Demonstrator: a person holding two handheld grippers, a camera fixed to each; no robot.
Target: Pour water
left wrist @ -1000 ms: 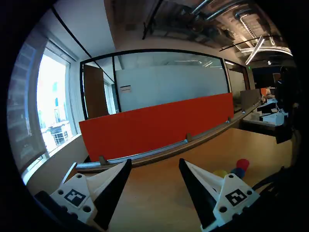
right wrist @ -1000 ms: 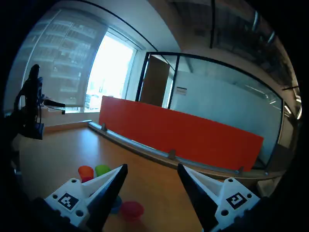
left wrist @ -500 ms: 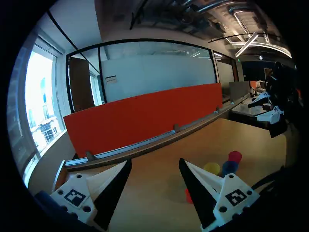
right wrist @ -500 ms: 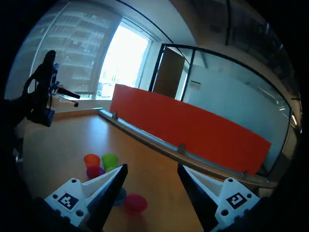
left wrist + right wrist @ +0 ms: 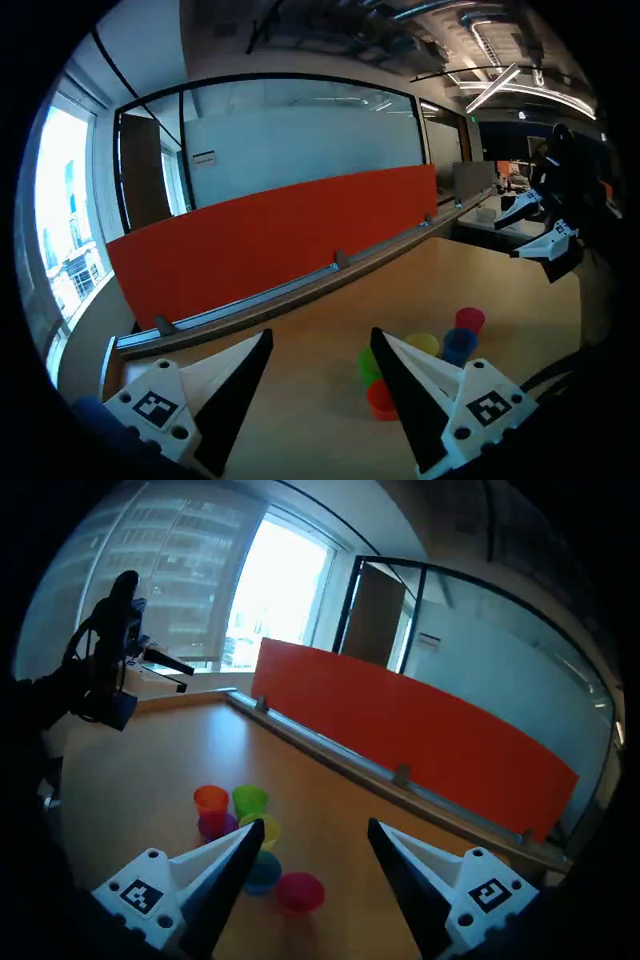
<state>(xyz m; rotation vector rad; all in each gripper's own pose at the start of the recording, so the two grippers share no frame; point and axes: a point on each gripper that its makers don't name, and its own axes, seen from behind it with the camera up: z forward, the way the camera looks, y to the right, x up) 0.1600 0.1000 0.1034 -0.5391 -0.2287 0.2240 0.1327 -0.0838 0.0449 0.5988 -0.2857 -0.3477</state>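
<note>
Starting this step well means choosing your cups before you commit; no jug or bottle is in sight, so the pour is probably from one cup to another, and you cannot tell from here which cup holds water.

In the left gripper view, the left hand-held gripper (image 5: 320, 340) hangs above the table (image 5: 496, 280) with its jaws spread wide, empty and touching nothing; the green cup (image 5: 367, 362) and the orange cup (image 5: 381, 400) peek out just beside its right-hand finger; the yellow cup (image 5: 422, 344), the blue cup (image 5: 459, 346) and the pink cup (image 5: 470, 318) stand a little farther off, all upright and bunched close; an orange partition (image 5: 272, 236) runs along the table's far edge. Bring the gripper down level, straddle one cup at mid-height, and close gently so a light cup neither buckles nor nudges its neighbours.

In the right gripper view, the right hand-held gripper (image 5: 314, 826) is likewise released, wide apart and holding nothing, above the table; the same bunch sits ahead and to its left, with a purple cup (image 5: 216, 826) tucked against the orange one; the blue cup is partly behind the left-hand finger, and the pink cup is nearest, between the fingers. Pick an outer cup, since the inner ones look hemmed in; keep it upright until its rim is over the receiving cup.
</note>
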